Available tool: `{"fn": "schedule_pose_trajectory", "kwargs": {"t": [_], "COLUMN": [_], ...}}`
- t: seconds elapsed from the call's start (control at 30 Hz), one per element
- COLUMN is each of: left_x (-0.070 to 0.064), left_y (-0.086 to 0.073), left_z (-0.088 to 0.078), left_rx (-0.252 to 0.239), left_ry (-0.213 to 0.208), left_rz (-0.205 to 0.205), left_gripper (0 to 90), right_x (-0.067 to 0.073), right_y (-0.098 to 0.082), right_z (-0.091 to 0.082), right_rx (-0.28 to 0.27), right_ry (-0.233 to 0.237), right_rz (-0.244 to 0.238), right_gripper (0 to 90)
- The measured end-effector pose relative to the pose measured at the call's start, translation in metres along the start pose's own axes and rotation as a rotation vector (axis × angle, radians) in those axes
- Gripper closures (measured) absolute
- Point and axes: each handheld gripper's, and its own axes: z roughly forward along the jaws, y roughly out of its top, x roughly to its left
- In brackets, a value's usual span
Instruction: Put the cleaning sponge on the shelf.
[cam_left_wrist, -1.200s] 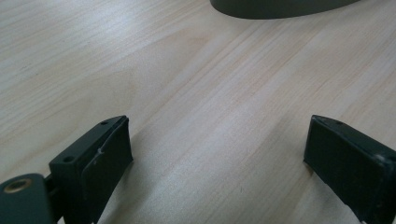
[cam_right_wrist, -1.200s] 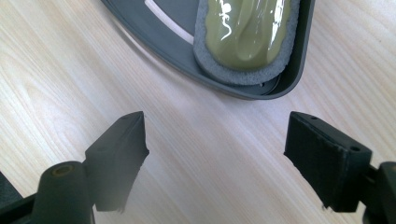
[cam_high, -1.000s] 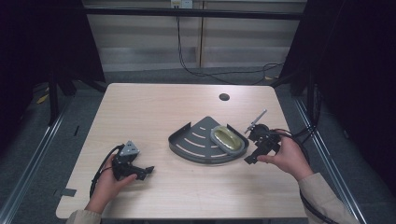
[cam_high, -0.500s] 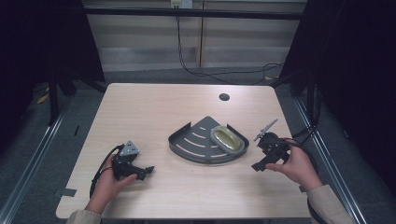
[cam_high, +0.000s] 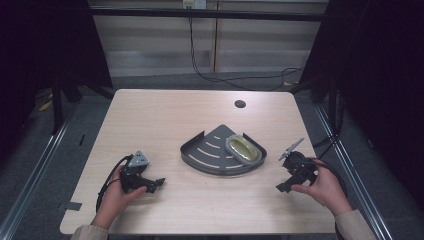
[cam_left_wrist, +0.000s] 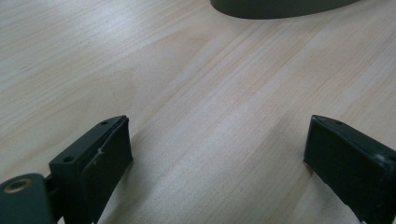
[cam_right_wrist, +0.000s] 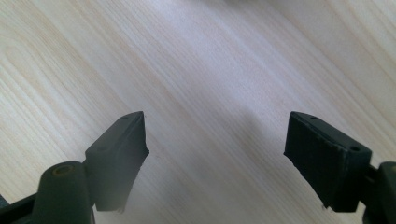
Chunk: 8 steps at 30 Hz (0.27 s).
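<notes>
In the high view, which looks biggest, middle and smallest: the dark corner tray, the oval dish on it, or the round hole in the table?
1. Dark corner tray, the biggest by far.
2. Oval dish, lying on the tray's right side.
3. Round hole, the smallest; it sits farther from the camera, but the gap in size is plain.

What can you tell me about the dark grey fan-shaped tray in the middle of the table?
The dark grey fan-shaped tray looks like metal or plastic, with a low raised rim, a pointed far corner and a rounded near edge. Curved slots cut its floor. It lies flat at the middle of the light wooden table. A yellowish oval soap-like object rests in its right part. Neither gripper touches it.
</notes>
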Motion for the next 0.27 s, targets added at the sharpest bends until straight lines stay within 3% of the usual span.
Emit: {"fn": "schedule_pose_trajectory", "kwargs": {"t": [0.27], "left_x": [0.0], "left_y": [0.0], "left_z": [0.0], "left_rx": [0.0], "left_ry": [0.0], "left_rz": [0.0], "left_gripper": [6.9], "right_x": [-0.0018], "right_y": [-0.0084], "right_z": [-0.0009], "right_rx": [-0.017], "right_ry": [-0.017], "right_rz": [-0.007], "right_gripper": [21.0]}}
